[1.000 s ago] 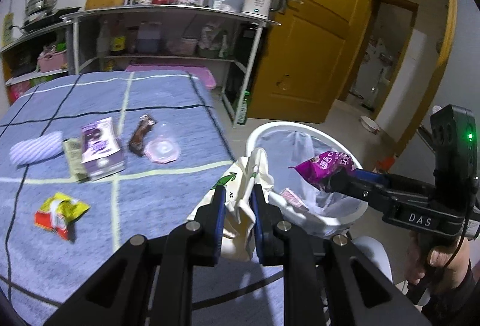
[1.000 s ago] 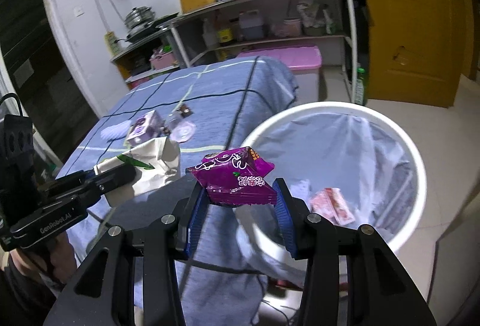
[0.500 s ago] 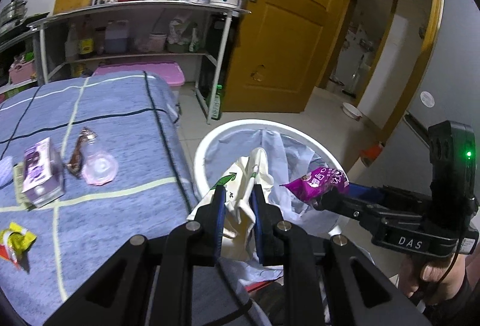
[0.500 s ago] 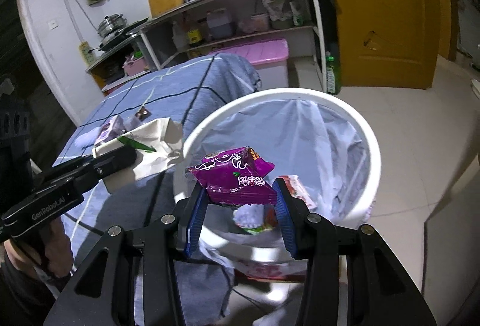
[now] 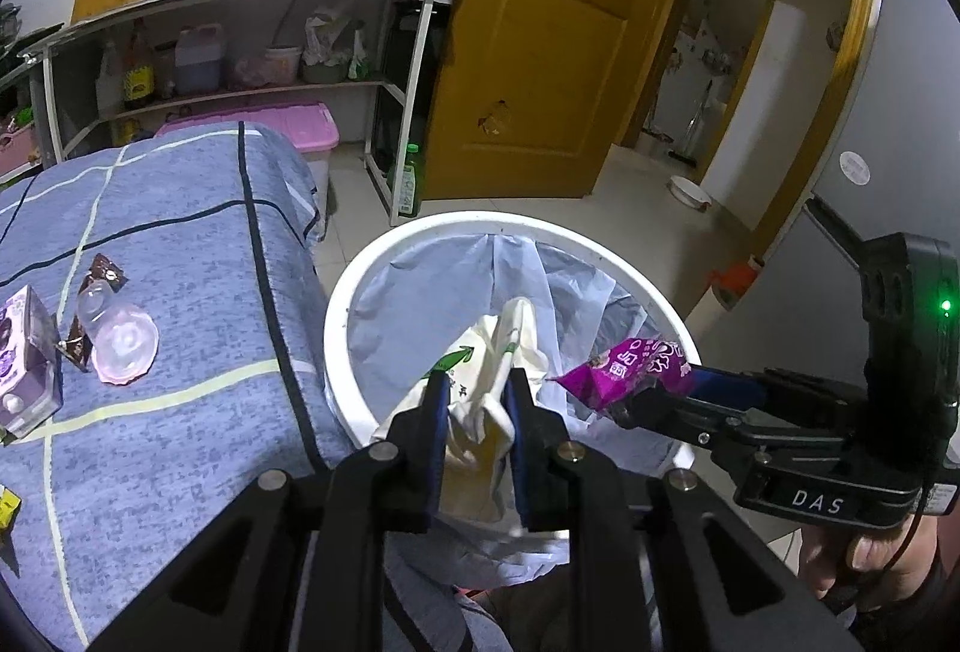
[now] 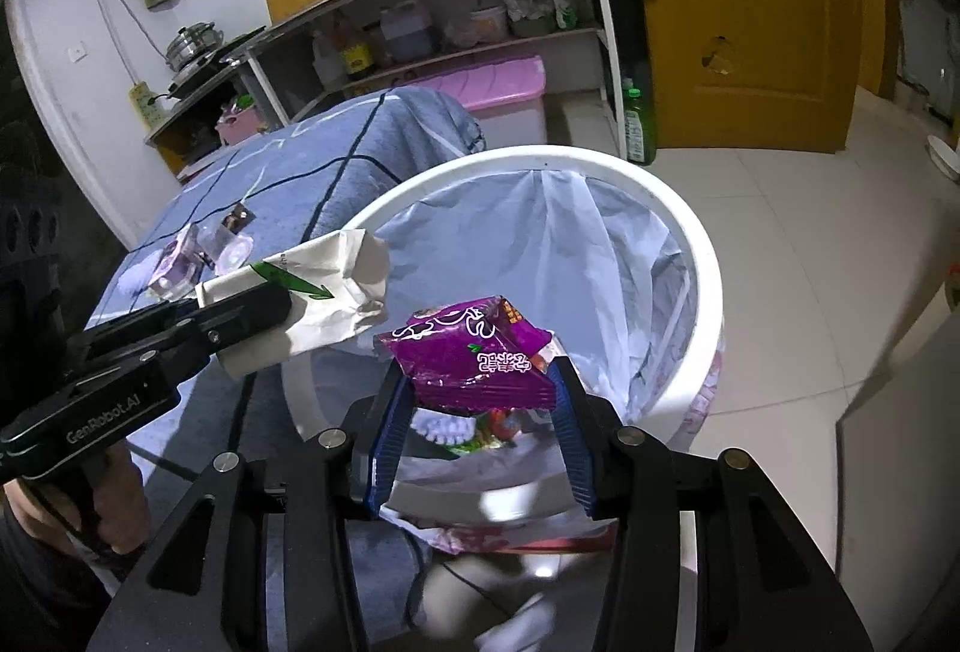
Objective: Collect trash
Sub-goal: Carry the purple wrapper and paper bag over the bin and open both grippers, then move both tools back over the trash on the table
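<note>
The left gripper [image 5: 477, 400] holds a crumpled white bag [image 5: 486, 370] over the near rim of a white bin [image 5: 354, 286] lined with pale plastic; its jaws are opening, the bag between the pads. To the right, the right gripper [image 5: 654, 403] holds a purple packet [image 5: 624, 367] above the bin, its jaws opening too. A hand [image 5: 864, 550] grips its handle. On the blue cloth at left lie a clear lid [image 5: 123, 346], a brown wrapper [image 5: 99, 274], perhaps chocolate, and a purple carton [image 5: 24, 346].

Black left gripper [image 5: 477, 400], blue pads, silver screws, right gripper [image 6: 480, 400] lettered "DAS"
</note>
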`<state>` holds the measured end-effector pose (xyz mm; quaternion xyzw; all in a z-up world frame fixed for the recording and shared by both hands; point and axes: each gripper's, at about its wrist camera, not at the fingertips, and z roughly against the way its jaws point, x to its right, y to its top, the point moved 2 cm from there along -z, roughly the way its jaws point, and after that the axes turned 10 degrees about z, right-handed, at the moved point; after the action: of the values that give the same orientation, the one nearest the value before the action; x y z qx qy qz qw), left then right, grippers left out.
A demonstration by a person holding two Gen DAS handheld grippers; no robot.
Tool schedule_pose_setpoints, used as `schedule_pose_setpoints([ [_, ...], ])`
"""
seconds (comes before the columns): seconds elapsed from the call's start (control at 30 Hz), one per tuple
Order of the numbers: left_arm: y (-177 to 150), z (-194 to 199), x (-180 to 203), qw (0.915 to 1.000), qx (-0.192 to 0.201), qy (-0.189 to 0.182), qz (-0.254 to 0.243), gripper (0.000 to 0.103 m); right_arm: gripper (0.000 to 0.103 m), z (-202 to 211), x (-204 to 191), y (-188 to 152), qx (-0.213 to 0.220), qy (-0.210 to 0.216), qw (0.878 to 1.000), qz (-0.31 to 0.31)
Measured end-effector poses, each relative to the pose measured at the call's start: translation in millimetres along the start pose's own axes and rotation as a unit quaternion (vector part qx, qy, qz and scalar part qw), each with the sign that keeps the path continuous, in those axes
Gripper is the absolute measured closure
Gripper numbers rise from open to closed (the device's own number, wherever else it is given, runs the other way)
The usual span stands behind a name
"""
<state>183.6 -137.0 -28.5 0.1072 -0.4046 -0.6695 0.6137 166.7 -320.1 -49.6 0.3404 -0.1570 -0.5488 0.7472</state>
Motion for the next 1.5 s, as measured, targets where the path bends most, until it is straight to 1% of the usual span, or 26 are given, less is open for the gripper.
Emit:
schedule_pose_setpoints([
  [0.13, 1.0, -1.4, 0.2, 1.0000, -0.003, -0.001, -0.001, 0.082, 0.053, -0.4, 1.1, 0.4, 0.002, -0.004, 1.000, 0.002],
  [0.17, 1.0, -1.2, 0.2, 1.0000, -0.003, -0.001, 0.000, 0.080, 0.053, 0.0, 0.8, 0.6, 0.003, -0.005, 1.000, 0.002],
  [0.2, 0.9, -0.7, -0.1, 1.0000, -0.003, -0.002, 0.001, 0.078, 0.052, 0.4, 0.7, 0.8, 0.004, -0.005, 1.000, 0.003],
  [0.27, 1.4, 0.4, -0.3, 1.0000, -0.002, -0.005, 0.003, 0.068, 0.051, 1.8, 0.2, 1.5, 0.007, -0.007, 1.000, 0.004],
  [0.33, 1.8, 2.3, 0.0, 1.0000, 0.000, -0.007, 0.004, 0.066, 0.051, 2.8, -0.8, 2.0, 0.007, -0.008, 1.000, 0.006],
  [0.6, -0.2, 16.2, -2.9, 0.9998, 0.012, -0.012, 0.011, 0.066, 0.051, 11.5, -7.3, 4.5, 0.020, -0.007, 1.000, 0.013],
  [0.8, -7.0, 30.3, -10.3, 0.9996, 0.021, -0.001, 0.021, 0.066, 0.051, 20.4, -23.6, 3.9, 0.037, 0.017, 0.999, 0.031],
  [1.0, -15.4, 47.9, -20.1, 0.9990, 0.034, 0.009, 0.027, 0.066, 0.051, 21.7, -39.0, 3.2, 0.040, 0.029, 0.998, 0.039],
  [1.5, -34.7, 87.5, -67.7, 0.9934, 0.064, 0.065, 0.070, 0.066, 0.051, 15.8, -84.1, 4.5, 0.044, 0.074, 0.994, 0.064],
])
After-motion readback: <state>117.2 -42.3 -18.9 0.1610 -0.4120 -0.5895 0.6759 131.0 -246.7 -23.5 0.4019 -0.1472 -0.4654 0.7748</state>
